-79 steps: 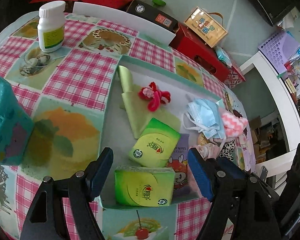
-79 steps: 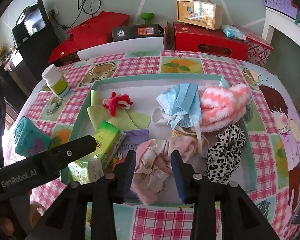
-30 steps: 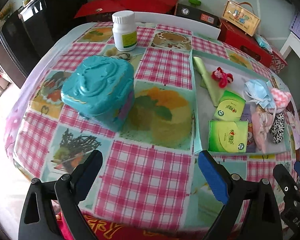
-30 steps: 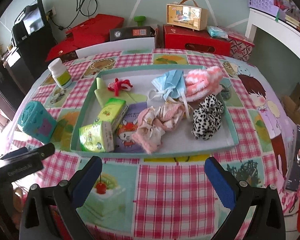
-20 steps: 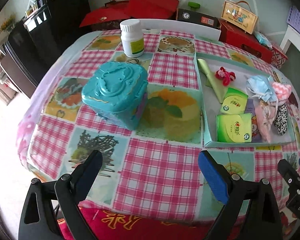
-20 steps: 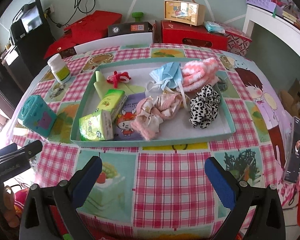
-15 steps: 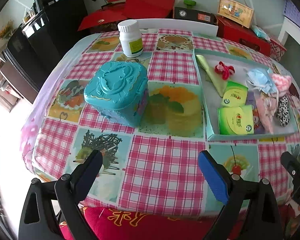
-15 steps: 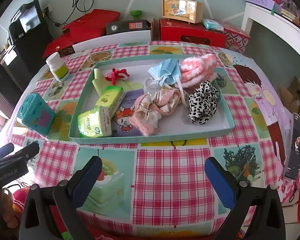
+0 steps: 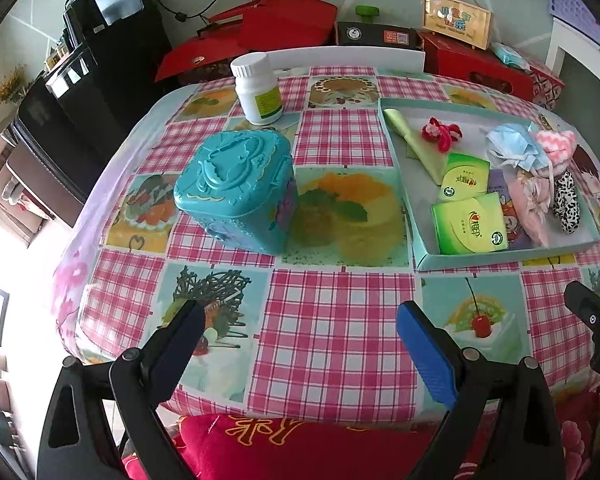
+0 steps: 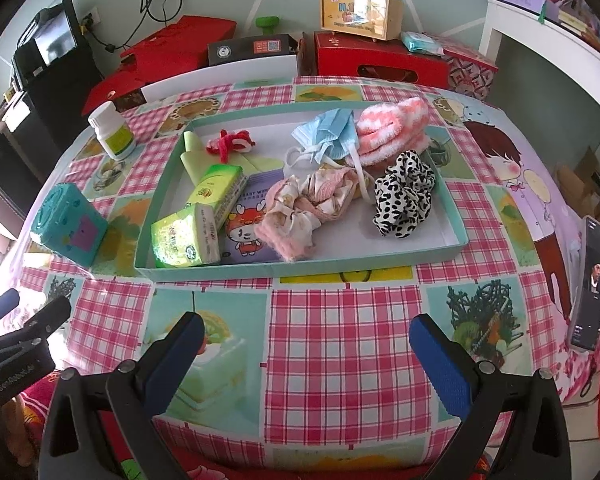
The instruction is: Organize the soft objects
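Both grippers, left gripper point(image 9: 300, 332) and right gripper point(image 10: 306, 342), hang wide apart with nothing held, at the table's near edge. Soft items (leopard scrunchie point(image 10: 404, 194), pink cloth point(image 10: 308, 204), blue mask point(image 10: 332, 130)) lie inside the teal tray point(image 10: 300, 270).

The right hand-held gripper point(image 10: 304, 344) hung wide apart and empty over the near edge of the table point(image 10: 340, 320). Beyond it sat a teal tray point(image 10: 300, 270) holding two green tissue packs point(image 10: 188, 236), a pink cloth point(image 10: 300, 204), a leopard-print scrunchie point(image 10: 404, 196), blue face masks point(image 10: 328, 132) and a pink fuzzy sock point(image 10: 392, 128). A teal box point(image 10: 70, 226) stood left of the tray.
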